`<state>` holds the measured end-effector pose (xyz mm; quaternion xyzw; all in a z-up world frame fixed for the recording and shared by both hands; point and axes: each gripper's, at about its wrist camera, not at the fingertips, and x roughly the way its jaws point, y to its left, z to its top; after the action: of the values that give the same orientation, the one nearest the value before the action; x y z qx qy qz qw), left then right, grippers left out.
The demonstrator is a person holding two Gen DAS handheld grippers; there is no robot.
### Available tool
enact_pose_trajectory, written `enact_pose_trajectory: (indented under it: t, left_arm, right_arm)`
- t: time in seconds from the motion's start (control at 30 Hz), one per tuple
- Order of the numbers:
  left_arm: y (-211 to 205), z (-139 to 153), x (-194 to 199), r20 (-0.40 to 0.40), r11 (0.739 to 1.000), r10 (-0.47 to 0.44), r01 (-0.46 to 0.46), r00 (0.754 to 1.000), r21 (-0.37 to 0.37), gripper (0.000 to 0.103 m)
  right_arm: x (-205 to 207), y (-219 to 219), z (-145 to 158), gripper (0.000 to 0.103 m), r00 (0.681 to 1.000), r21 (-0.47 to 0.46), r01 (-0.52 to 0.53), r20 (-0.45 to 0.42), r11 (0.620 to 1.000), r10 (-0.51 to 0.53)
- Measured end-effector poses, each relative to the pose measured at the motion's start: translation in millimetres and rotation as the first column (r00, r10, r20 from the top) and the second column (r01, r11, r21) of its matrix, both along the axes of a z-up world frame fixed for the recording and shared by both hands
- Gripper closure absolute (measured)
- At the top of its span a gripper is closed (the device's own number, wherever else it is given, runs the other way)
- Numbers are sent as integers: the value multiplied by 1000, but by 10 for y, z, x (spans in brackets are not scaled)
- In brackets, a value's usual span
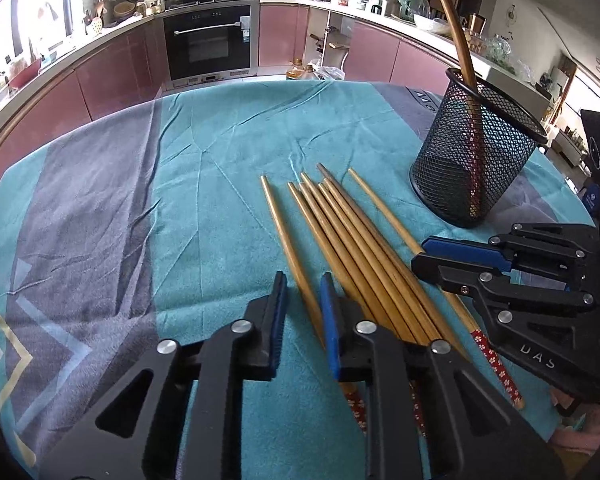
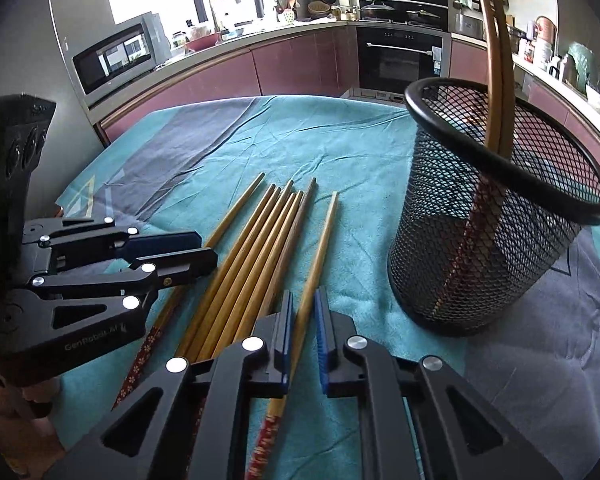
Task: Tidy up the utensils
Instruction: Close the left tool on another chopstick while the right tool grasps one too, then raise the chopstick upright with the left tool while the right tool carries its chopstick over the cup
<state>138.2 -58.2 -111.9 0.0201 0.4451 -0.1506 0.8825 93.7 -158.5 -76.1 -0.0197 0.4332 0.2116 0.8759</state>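
Several wooden chopsticks (image 1: 360, 248) (image 2: 252, 248) with red patterned ends lie side by side on the teal cloth. A black mesh holder (image 1: 476, 160) (image 2: 480, 240) stands to their right with two chopsticks (image 1: 456, 28) upright in it. My left gripper (image 1: 302, 280) (image 2: 208, 250) straddles the leftmost chopstick (image 1: 280, 224). Its jaws are narrow, and cloth shows between one pad and the stick. My right gripper (image 2: 303, 296) (image 1: 418, 252) is shut on the rightmost chopstick (image 2: 324, 240), close to the holder.
The teal and grey cloth (image 1: 140, 208) covers the whole table. A kitchen counter with pink cabinets and a black oven (image 1: 210, 44) runs behind the table. A microwave (image 2: 116, 56) sits at the far left.
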Motion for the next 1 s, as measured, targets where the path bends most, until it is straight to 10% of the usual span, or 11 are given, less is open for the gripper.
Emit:
enact_pose_trajectory:
  t: [1.0]
  left_arm:
    - [142,523,-382,71,984,-41,53,997,-167,96]
  right_arm:
    - [-342,-382,505,97,996,184,-12,94,983,-6]
